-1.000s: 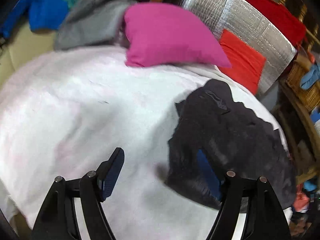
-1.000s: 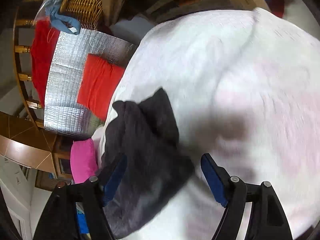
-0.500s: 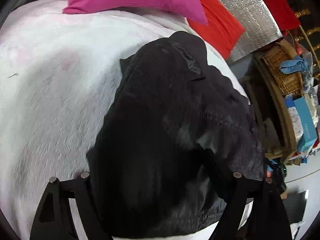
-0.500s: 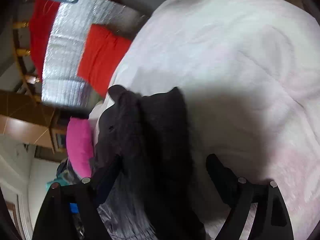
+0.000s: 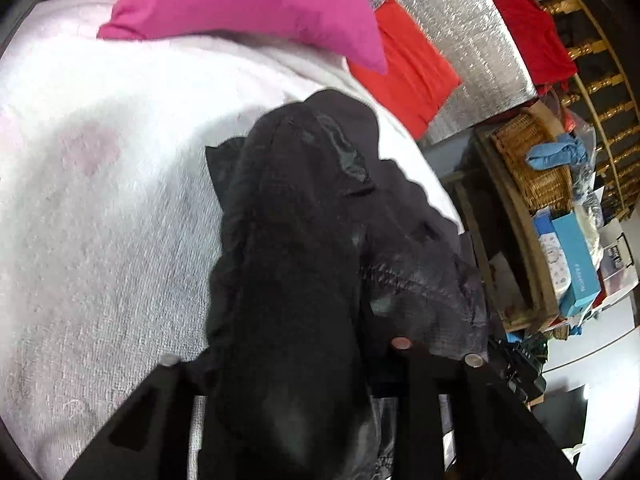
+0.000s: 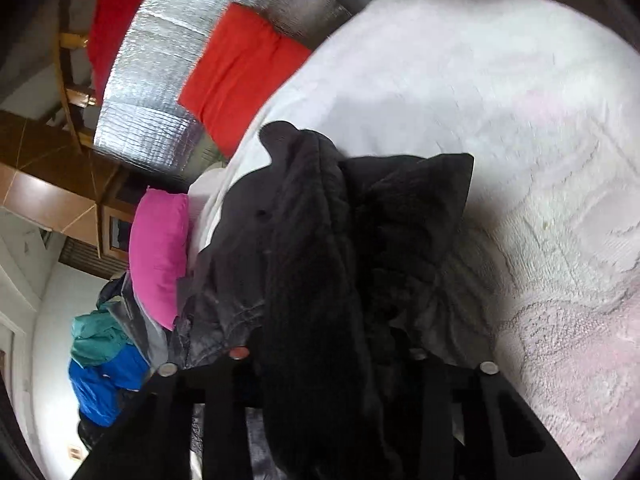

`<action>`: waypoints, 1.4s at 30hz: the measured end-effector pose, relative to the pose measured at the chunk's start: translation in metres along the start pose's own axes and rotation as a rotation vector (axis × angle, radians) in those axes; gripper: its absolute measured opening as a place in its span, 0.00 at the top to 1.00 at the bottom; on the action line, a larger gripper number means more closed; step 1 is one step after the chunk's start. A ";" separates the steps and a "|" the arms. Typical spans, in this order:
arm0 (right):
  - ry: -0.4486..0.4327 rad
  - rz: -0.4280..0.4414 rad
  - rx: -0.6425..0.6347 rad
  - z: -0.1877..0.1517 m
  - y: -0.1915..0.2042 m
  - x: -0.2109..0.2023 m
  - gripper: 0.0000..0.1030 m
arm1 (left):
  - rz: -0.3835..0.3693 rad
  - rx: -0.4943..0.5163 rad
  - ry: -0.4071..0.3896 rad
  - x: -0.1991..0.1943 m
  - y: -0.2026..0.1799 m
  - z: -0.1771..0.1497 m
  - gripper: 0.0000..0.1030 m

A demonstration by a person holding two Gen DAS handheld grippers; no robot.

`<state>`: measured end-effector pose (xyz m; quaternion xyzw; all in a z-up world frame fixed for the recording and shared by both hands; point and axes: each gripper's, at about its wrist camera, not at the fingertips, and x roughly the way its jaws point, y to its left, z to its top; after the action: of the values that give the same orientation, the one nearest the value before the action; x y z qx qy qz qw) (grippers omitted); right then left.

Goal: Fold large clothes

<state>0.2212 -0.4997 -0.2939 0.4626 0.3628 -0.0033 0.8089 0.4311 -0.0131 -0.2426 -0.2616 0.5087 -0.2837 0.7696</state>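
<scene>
The black garment (image 5: 288, 280) buries the fingertips of the left gripper (image 5: 288, 364) and right gripper (image 6: 324, 356), so neither grip is readable; its lower folds run off frame.

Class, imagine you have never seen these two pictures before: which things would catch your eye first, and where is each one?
First, the black garment, bunched in a dark heap on the white blanket and filling the middle of both views, draped right over each claw. Next, the magenta pillow at the blanket's far edge. Beside it, the red cushion leans against a silver quilted panel.
</scene>
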 end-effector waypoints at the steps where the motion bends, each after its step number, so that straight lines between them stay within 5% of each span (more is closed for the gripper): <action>1: -0.020 0.018 -0.023 -0.002 0.008 -0.006 0.65 | -0.021 0.011 -0.025 -0.006 -0.005 0.000 0.74; 4: -0.079 0.060 -0.097 -0.007 0.028 -0.018 0.66 | -0.018 0.079 -0.069 -0.022 -0.019 -0.002 0.74; 9: -0.019 -0.075 -0.006 -0.003 -0.001 0.005 0.65 | 0.088 0.019 0.012 0.002 -0.008 -0.001 0.66; 13: 0.007 -0.075 0.095 0.002 -0.017 0.000 0.40 | 0.142 -0.055 0.047 0.009 0.001 0.002 0.37; 16: -0.044 -0.077 0.095 0.004 -0.015 -0.014 0.23 | 0.120 -0.071 0.041 0.008 0.001 0.005 0.33; 21: 0.018 -0.090 0.110 0.001 -0.020 0.004 0.19 | 0.094 -0.112 0.049 0.000 0.020 0.002 0.30; 23: 0.030 -0.102 0.077 -0.004 -0.018 0.013 0.23 | 0.054 -0.130 0.017 -0.003 0.022 0.001 0.32; 25: -0.008 -0.093 0.015 -0.005 -0.005 0.008 0.55 | 0.013 -0.124 0.009 -0.005 0.021 0.000 0.66; 27: -0.053 -0.066 -0.019 -0.007 0.006 -0.004 0.65 | 0.028 -0.086 -0.023 -0.014 0.017 -0.004 0.71; 33: -0.048 -0.165 -0.033 -0.010 0.004 0.008 0.65 | 0.066 0.001 -0.058 -0.016 0.002 0.000 0.71; 35: -0.026 -0.165 0.008 -0.008 -0.006 0.011 0.54 | 0.116 -0.017 -0.021 -0.004 0.008 0.002 0.61; 37: -0.033 -0.186 0.032 -0.006 -0.006 0.005 0.40 | 0.214 -0.030 -0.004 -0.001 0.011 0.004 0.32; 39: -0.060 -0.227 0.035 -0.008 -0.003 -0.005 0.30 | 0.262 -0.009 -0.027 -0.008 0.006 0.003 0.32; 42: -0.141 -0.267 0.010 -0.016 0.006 -0.032 0.27 | 0.423 0.129 -0.105 -0.026 -0.018 -0.007 0.29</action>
<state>0.1904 -0.4940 -0.2755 0.4128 0.3633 -0.1453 0.8225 0.4131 -0.0087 -0.2161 -0.1136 0.4922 -0.1338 0.8526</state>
